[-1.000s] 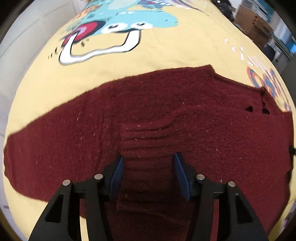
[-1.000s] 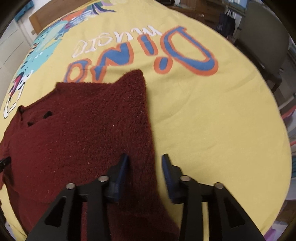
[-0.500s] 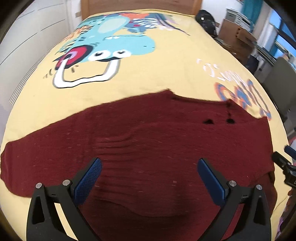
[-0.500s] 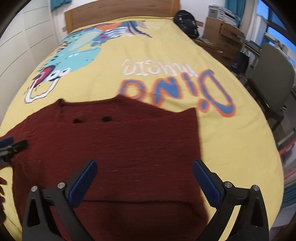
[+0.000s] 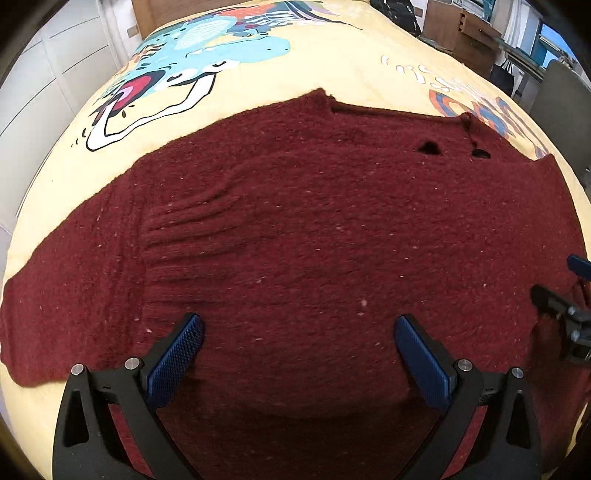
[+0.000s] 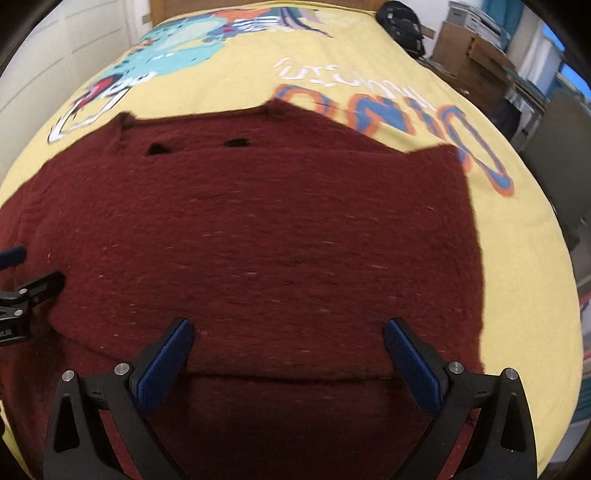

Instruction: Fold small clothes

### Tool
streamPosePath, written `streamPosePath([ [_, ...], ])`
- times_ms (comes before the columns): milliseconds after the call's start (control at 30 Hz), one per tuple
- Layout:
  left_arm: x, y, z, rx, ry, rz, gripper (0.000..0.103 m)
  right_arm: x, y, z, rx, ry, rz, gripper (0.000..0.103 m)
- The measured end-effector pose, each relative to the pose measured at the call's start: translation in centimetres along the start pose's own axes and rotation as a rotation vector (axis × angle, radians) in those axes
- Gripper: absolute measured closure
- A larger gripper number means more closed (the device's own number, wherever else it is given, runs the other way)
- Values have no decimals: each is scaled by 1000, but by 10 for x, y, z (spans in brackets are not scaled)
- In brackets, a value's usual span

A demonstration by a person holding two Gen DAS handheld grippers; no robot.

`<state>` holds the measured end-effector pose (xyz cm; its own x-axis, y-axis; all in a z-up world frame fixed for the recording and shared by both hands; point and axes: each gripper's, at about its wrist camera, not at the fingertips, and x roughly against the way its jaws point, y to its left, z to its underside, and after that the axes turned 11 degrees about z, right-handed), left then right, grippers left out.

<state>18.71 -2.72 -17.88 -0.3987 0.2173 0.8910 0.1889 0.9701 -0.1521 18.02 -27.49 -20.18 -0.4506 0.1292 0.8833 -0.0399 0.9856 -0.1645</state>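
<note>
Nearest in the left wrist view, the left gripper (image 5: 297, 354) stands with its jaws spread wide, having just been opening; its blue pads (image 5: 173, 360) hang above the knit with nothing clamped between them. The right gripper (image 6: 288, 356) is the same: jaws wide apart after just opening, gripping nothing, only the fabric lying below the gap. Each gripper shows at the edge of the other's view, so the two are close side by side above the garment.

Under both lies the dark red knitted sweater (image 5: 314, 229), spread flat on the yellow bedspread (image 5: 295, 70). Its near hem is folded back over the body, leaving a straight edge (image 6: 288, 376) just beyond the right gripper's pads. One sleeve (image 5: 70, 288) stretches out to the left, the ribbed seam where it joins the body showing as ridges. On the right the sweater ends in a straight vertical edge with a corner pointing far. Two small dark holes (image 5: 428, 147) sit near the neckline (image 5: 388, 110) at the far edge.

Beyond the sweater the bedspread bears a turquoise cartoon dinosaur (image 5: 207, 55) at far left and blue-and-orange lettering (image 6: 406, 122) at far right. Past the bed stand a wooden headboard (image 6: 258, 4), a black bag (image 6: 402, 26) and cardboard boxes (image 6: 469, 48).
</note>
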Motion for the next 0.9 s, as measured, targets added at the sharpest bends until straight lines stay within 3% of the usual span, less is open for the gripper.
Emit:
streamPosePath([
  [200,-1,11,3,7,17,3,1,-4,-34,10,-65,-1,2,1],
  [533,-7,3,8,-6,-20,-42,1,-10,-32,20,-85,5,-8,1],
  [733,0,-2,15,-4,-19,-34,1,-4,-32,16,-95,19,10,1],
  [900,23,8,8,70,-4,18,1,22,-35,19,-102,-2,32,1],
])
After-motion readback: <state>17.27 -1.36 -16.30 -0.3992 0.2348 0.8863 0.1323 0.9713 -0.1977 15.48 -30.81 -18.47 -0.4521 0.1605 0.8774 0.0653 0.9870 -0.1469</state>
